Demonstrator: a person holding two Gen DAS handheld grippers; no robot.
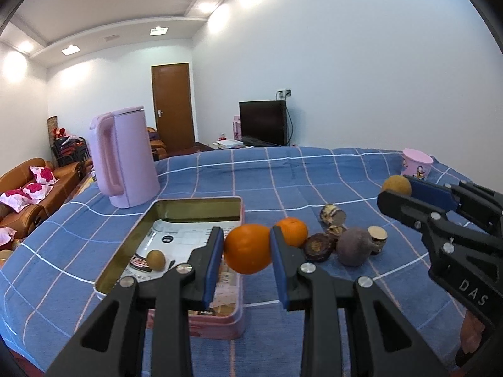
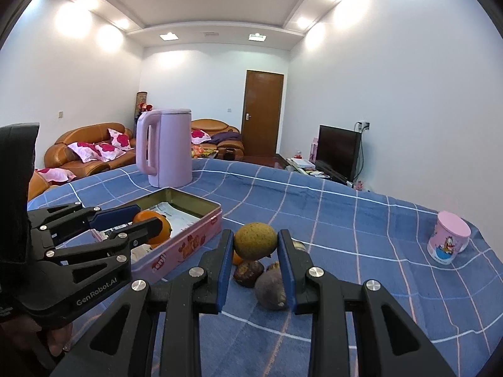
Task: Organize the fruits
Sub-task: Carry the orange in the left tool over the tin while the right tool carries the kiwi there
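Note:
My left gripper (image 1: 246,245) is shut on an orange (image 1: 248,248) and holds it above the right edge of the open pink tin (image 1: 195,202); it also shows in the right wrist view (image 2: 147,220). One small brown-green fruit (image 1: 156,259) lies in the tin. My right gripper (image 2: 255,242) is shut on a yellow-green round fruit (image 2: 255,240), held above the fruit pile; it shows in the left wrist view (image 1: 396,185). On the blue checked cloth lie another orange (image 1: 294,231), a dark purple fruit (image 1: 353,246) and several brown fruits (image 1: 319,246).
A pink kettle (image 1: 124,157) stands behind the tin. A pink cartoon cup (image 2: 449,238) stands at the far right of the table. Sofas, a door and a TV lie beyond the table edge.

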